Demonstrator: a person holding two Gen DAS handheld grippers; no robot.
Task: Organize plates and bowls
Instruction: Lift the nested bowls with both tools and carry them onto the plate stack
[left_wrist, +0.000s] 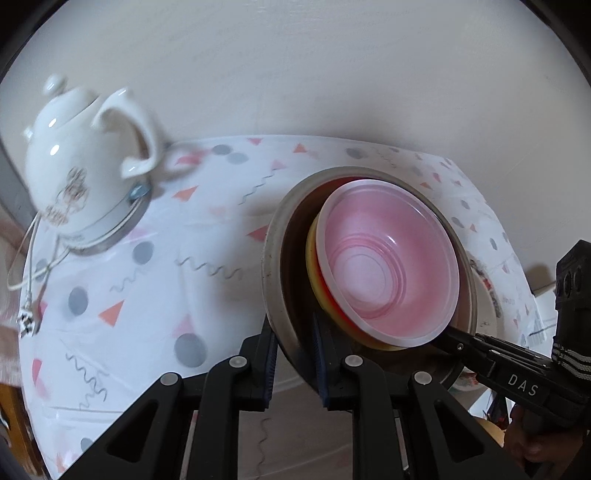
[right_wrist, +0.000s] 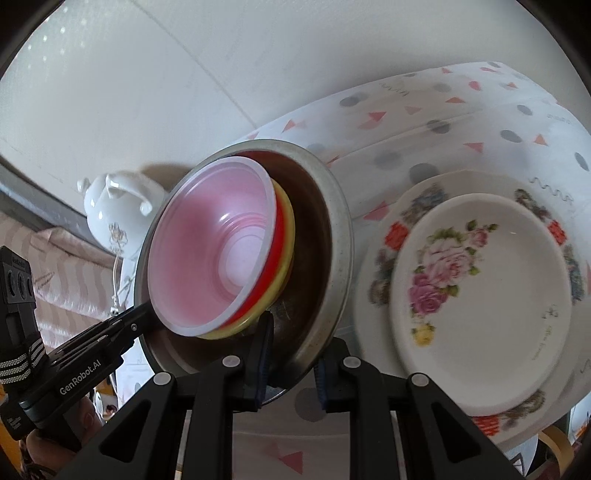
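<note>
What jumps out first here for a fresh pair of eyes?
The metal bowl held up mid-frame, both grippers clamped on its rim: left gripper and right gripper. Nested inside it sits a pink bowl over red and yellow ones. Next, the white teapot at far left and the floral plates at right.

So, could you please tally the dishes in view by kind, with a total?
Metal bowl: 1
Plastic bowls nested in it: 3 (pink, red, yellow)
Floral plates, stacked: 2 (small on large)
Teapot: 1
Total: 7
</note>
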